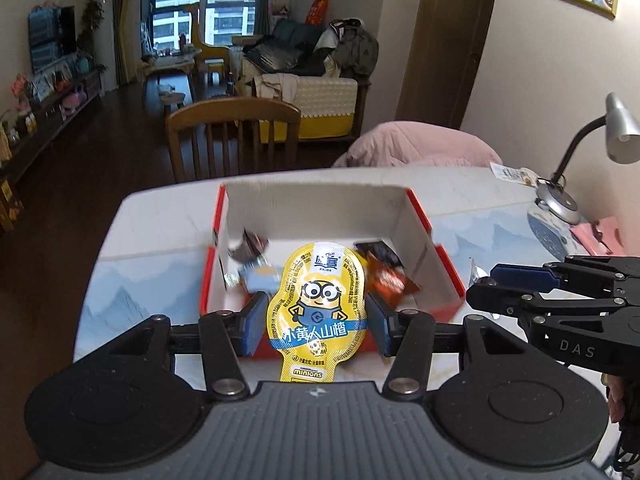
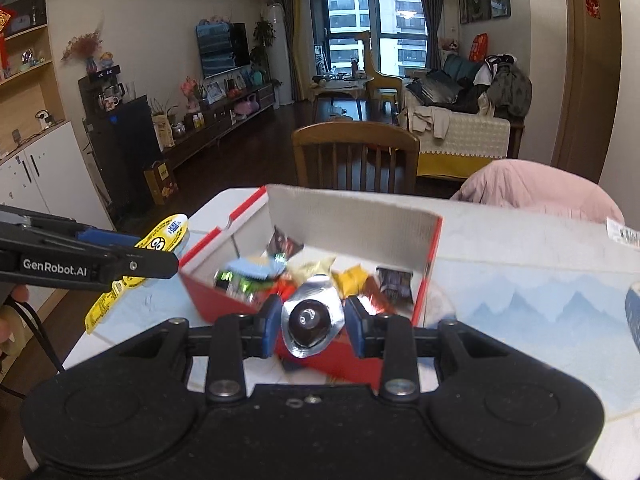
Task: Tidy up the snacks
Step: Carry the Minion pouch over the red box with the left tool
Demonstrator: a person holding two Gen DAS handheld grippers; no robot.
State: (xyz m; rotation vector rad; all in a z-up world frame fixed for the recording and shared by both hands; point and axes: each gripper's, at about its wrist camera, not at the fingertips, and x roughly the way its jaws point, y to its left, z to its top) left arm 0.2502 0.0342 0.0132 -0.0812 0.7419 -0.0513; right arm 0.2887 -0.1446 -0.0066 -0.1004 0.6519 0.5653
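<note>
My left gripper (image 1: 318, 320) is shut on a yellow Minions snack pack (image 1: 318, 300), held upright above the near wall of a red-and-white cardboard box (image 1: 316, 204). The box (image 2: 352, 216) holds several wrapped snacks (image 2: 348, 280). In the right wrist view my right gripper (image 2: 312, 320) is shut on a silver foil snack pack with a dark dome (image 2: 312, 318), just over the box's near red wall. The left gripper (image 2: 120, 256) shows at the left there with the yellow pack (image 2: 160, 240) in it. The right gripper (image 1: 496, 286) appears at the right of the left wrist view.
The box stands on a table with a blue mountain-print cloth (image 1: 152, 276). A silver desk lamp (image 1: 560, 200) and a small packet (image 1: 512, 172) sit at the table's far right. A wooden chair (image 1: 234, 136) and a pink-covered seat (image 1: 416, 148) stand behind the table.
</note>
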